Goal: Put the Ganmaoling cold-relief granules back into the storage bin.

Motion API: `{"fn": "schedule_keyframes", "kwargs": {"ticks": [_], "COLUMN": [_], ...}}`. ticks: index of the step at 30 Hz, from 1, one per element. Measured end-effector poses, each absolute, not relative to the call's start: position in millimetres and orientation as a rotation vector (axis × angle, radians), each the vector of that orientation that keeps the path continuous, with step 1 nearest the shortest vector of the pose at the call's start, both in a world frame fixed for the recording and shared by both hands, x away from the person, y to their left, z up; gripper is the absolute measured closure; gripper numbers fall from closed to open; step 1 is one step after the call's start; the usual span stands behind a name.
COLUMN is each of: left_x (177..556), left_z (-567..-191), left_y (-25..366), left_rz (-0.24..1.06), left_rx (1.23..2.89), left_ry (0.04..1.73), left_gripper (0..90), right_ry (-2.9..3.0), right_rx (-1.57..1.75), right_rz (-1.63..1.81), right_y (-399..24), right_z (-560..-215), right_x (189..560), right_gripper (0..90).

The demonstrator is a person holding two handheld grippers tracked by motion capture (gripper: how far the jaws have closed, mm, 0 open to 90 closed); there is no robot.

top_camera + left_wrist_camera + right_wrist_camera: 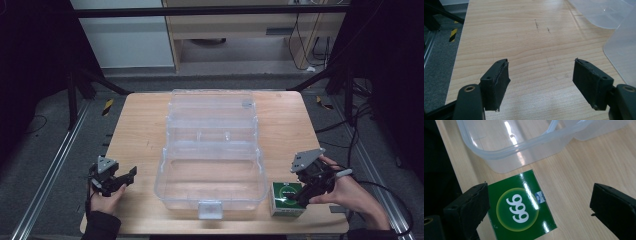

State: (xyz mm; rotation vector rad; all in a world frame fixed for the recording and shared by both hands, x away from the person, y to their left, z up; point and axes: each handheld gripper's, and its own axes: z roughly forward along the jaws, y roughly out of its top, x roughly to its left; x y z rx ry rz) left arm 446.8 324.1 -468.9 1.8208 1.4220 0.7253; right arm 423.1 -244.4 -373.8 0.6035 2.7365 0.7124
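Glossy green square box point(521, 207) flat on wood-grain desk point(529, 45), beside clear plastic case point(210, 150). Right tool point(539, 202) wide, straddling box; left tool point(540, 76) wide, empty.

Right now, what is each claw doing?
Left claw: open, holding nothing, over bare table.
Right claw: open, poised over the green box, not gripping it.

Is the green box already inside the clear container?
No, the green box stands on the table just outside the clear container, by its right front corner, under the open right gripper.
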Motion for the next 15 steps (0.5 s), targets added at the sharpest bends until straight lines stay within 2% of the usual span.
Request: {"fn": "schedule_keyframes", "kwargs": {"ticks": [15], "left_x": [447], "left_z": [-469], "left_y": [324], "left_rz": [0.733], "left_rx": [1.826], "left_ry": [1.421], "left_gripper": [28.3], "right_ry": [2.835], "right_rx": [0.559], "right_rz": [0.595], "right_y": [-236], "right_z": [-393], "right_x": [421], "right_gripper": [1.9]}}
